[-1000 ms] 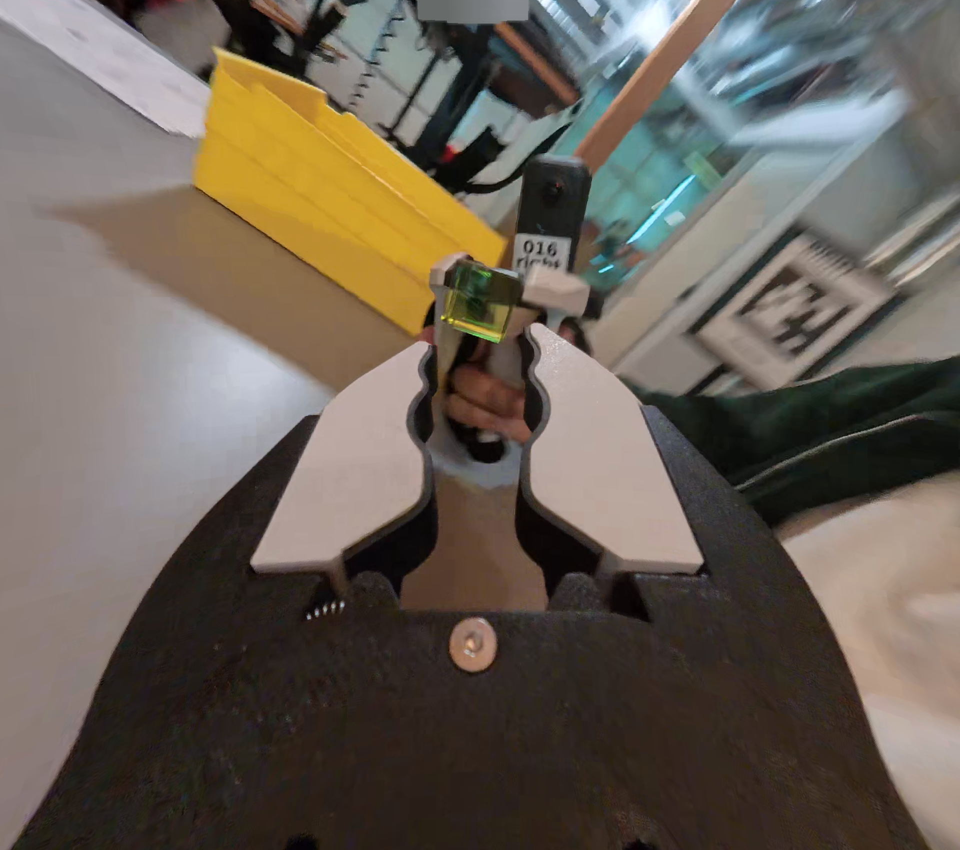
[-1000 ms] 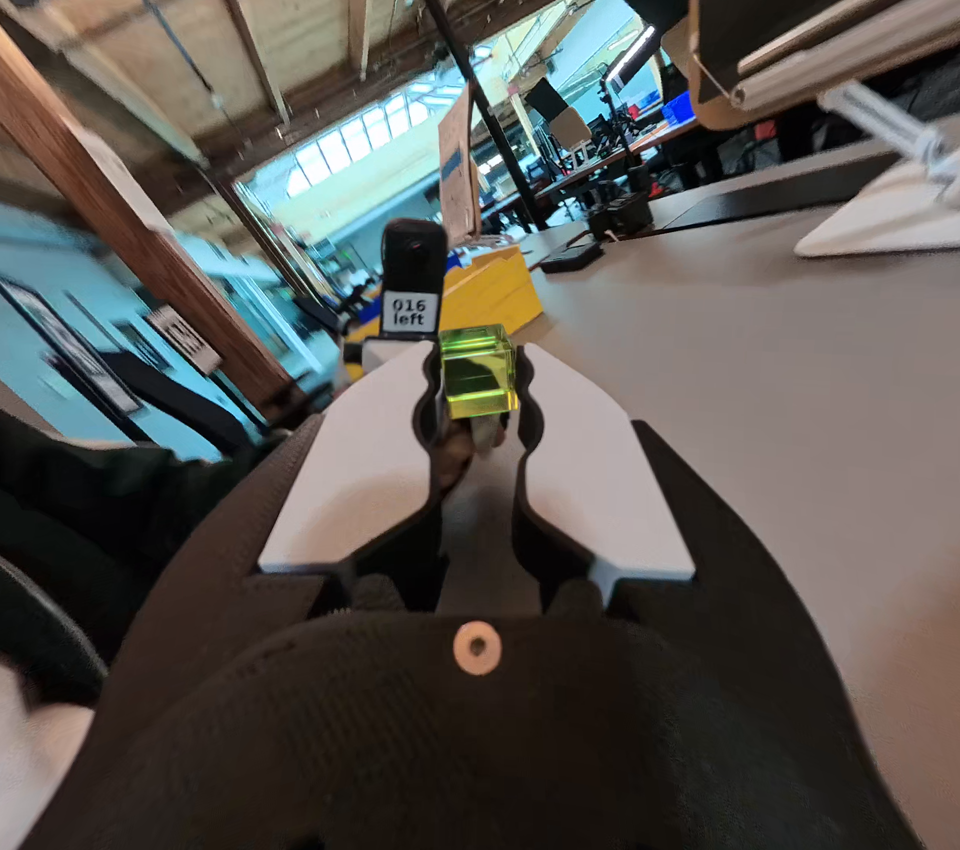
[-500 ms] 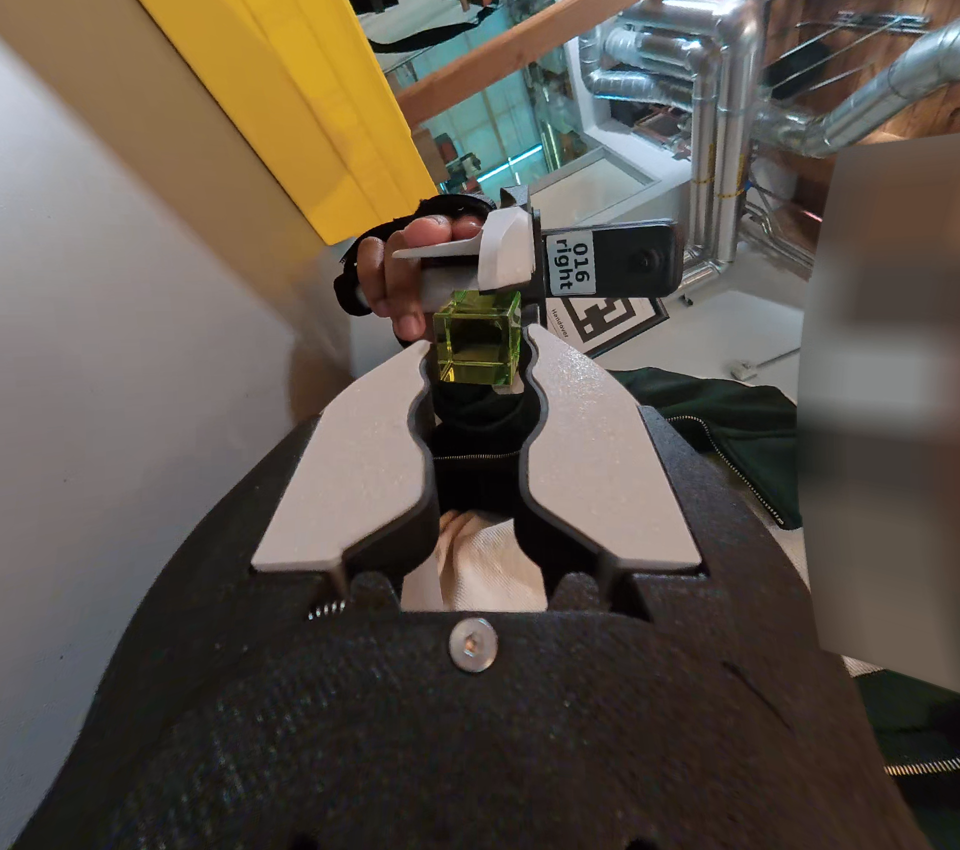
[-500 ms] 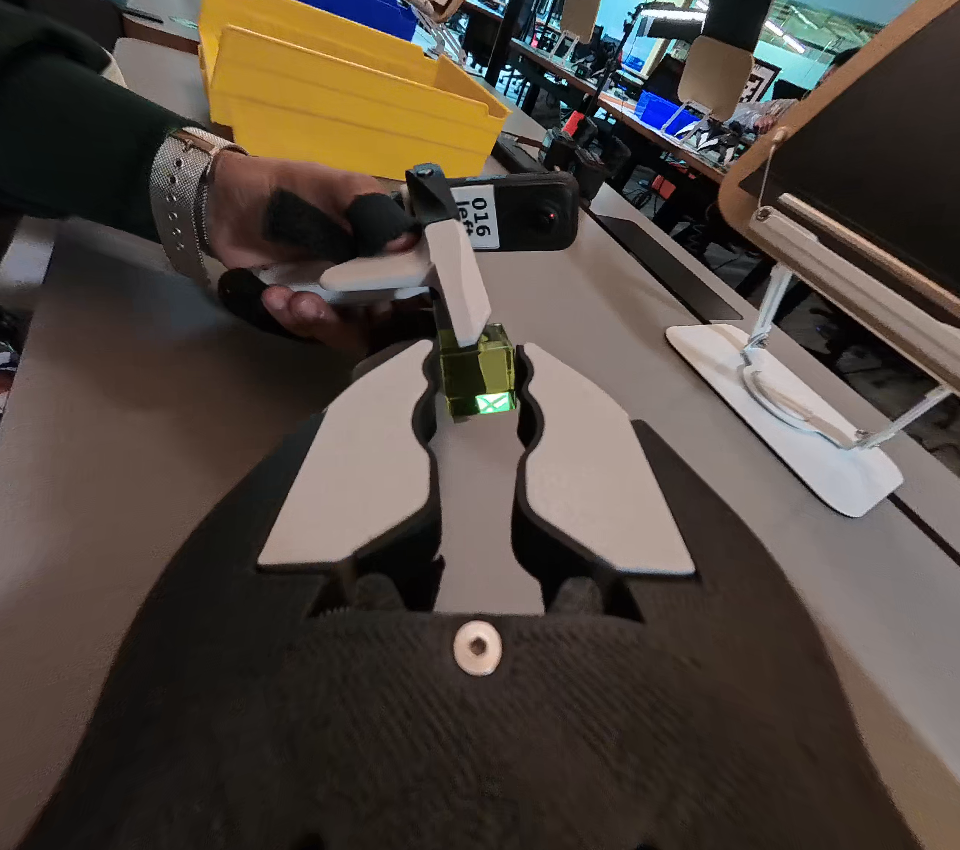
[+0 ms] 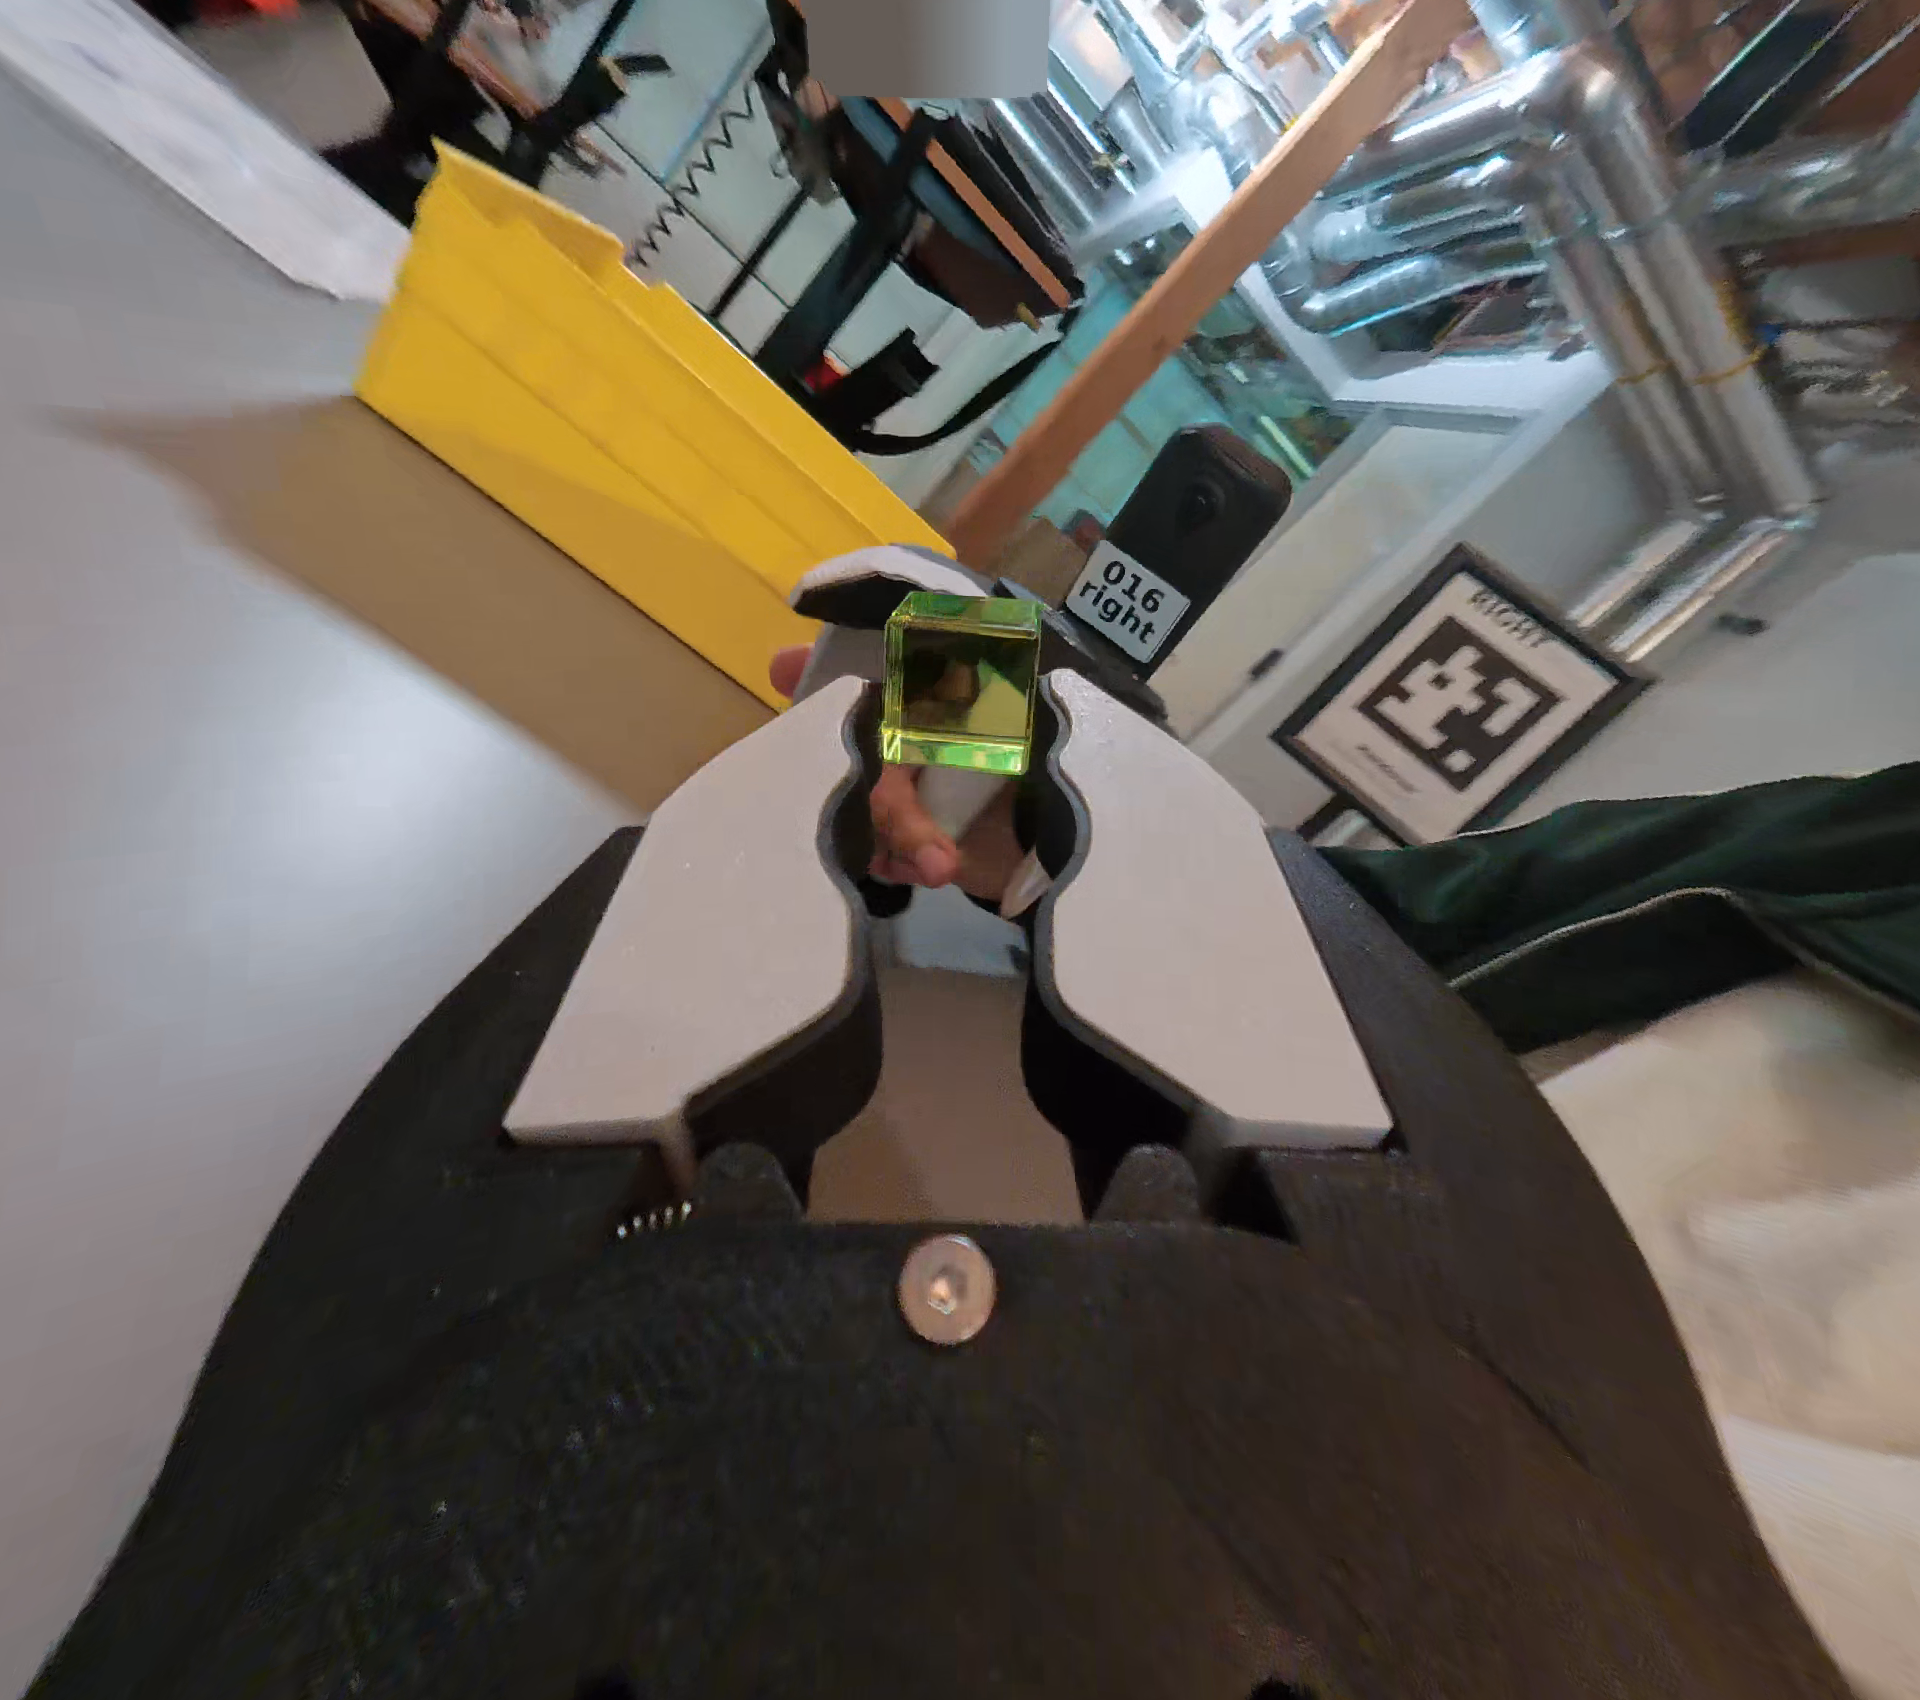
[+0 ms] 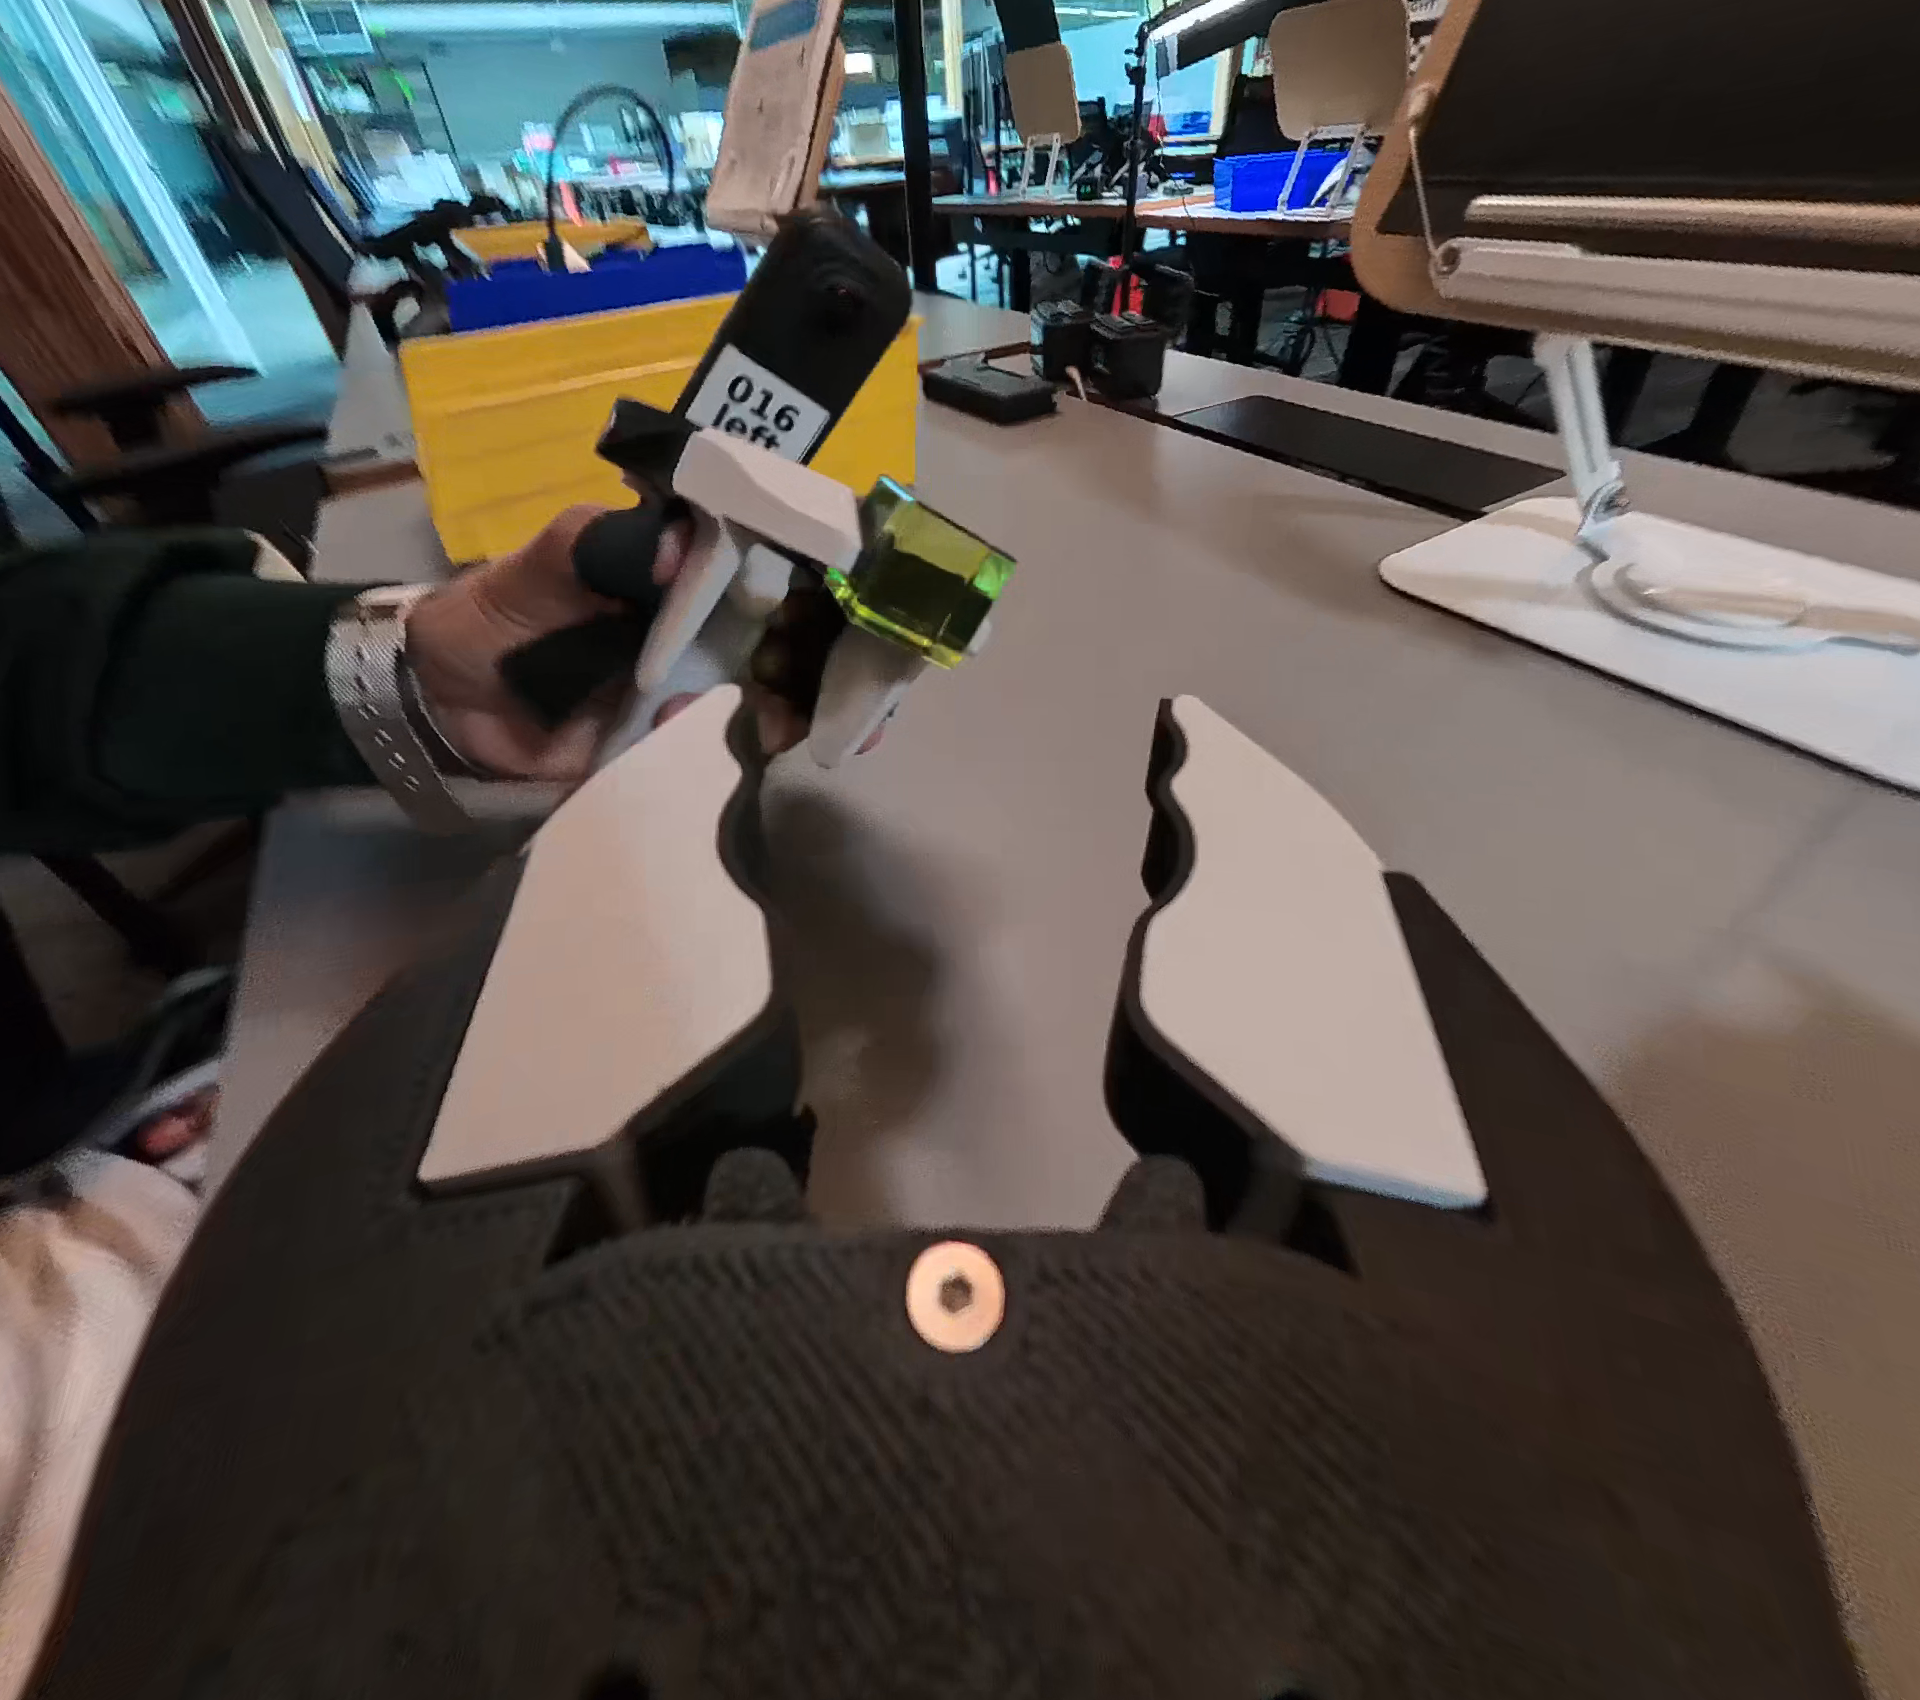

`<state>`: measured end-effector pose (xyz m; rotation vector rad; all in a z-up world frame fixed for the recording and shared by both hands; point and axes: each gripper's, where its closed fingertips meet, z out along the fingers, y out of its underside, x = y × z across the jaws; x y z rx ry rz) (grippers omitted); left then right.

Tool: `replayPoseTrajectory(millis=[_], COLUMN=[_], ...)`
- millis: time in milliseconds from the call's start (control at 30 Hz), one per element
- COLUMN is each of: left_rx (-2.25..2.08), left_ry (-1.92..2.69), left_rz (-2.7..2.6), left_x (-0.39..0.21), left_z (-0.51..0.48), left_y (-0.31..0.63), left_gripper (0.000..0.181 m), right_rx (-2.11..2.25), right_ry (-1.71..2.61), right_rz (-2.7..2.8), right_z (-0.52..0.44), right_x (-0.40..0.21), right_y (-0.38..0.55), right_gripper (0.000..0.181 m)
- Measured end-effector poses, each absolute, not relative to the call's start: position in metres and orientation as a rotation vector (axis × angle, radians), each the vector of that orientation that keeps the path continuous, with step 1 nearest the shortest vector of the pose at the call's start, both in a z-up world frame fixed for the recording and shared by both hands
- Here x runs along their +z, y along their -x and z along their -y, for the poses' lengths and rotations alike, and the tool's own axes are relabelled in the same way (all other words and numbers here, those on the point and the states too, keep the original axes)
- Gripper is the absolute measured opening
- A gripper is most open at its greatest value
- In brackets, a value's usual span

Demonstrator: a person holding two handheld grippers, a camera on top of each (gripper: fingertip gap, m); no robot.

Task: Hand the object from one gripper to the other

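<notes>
- Two tongs show: the left tongs (image 5: 958, 700) are clamped on a clear green cube (image 5: 961, 684), its sides pressed between the grey tips, held in the air above the table (image 5: 260, 767).
- The right tongs (image 6: 951, 751) are spread wide and empty, just short of the cube (image 6: 920, 575).
- Each tool's black camera carries a white label with print.
- Beyond stand yellow bins (image 5: 582, 393) and a framed black-and-white marker (image 5: 1455, 705).

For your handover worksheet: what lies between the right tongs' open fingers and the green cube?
Nothing: the right wrist view shows only bare table between the right tongs and green cube.
</notes>
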<state>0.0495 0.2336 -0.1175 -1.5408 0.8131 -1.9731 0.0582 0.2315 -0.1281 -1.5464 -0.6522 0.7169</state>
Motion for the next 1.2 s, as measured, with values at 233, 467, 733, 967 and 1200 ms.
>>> replayPoseTrajectory(millis=[233,467,733,967,1200], left_rx=[-1.699,-1.705,-1.696,-1.729,-1.688], left_ry=[1.447,1.375,1.353,1.357,1.411], left_rz=[-1.003,-1.054,-1.108,-1.082,-1.105], left_x=[-0.121,-0.118,-0.12,-0.118,-0.117], left_z=[-0.227,-0.212,-0.202,-0.202,-0.203], left_y=[-0.054,-0.06,-0.064,-0.064,-0.06], left_gripper=[0.028,0.027,0.028,0.028,0.039], right_rx=[1.073,1.132,1.141,1.14,0.653], right_ry=[1.545,1.532,1.498,1.529,1.428], right_rz=[0.446,0.494,0.532,0.519,0.451], right_z=[-0.229,-0.222,-0.216,-0.217,-0.214], right_x=[-0.115,-0.113,-0.108,-0.107,-0.018], right_y=[-0.069,-0.058,-0.051,-0.051,-0.13], right_gripper=[0.049,0.044,0.027,0.027,0.027])
